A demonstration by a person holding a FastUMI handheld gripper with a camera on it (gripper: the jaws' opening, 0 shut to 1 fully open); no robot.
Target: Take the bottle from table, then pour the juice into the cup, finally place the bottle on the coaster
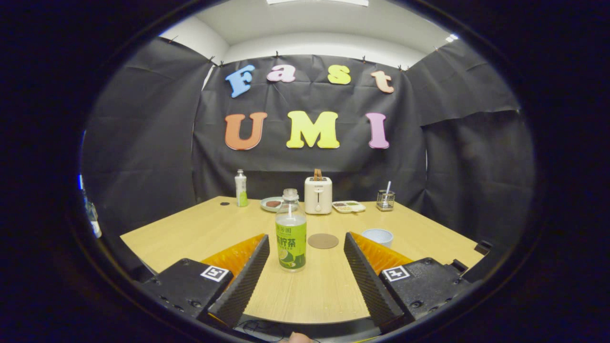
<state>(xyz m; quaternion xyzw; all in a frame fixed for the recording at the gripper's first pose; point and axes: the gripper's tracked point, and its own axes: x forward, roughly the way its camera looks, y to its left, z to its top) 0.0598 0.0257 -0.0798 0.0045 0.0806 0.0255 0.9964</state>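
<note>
A clear bottle (290,233) with a green label and a pale cap stands upright on the wooden table (190,228), just ahead of my fingers and nearer the left one. My gripper (305,243) is open, its fingers wide apart and touching nothing. A round brown coaster (323,240) lies flat on the table just right of the bottle and a little beyond it. A pale blue cup (377,236) stands beyond the right finger, to the right of the coaster.
Along the far side of the table stand a second small bottle (241,188), a plate with food (274,204), a white toaster (318,195), a divided tray (349,206) and a wire holder (385,200). Black cloth walls close in the booth.
</note>
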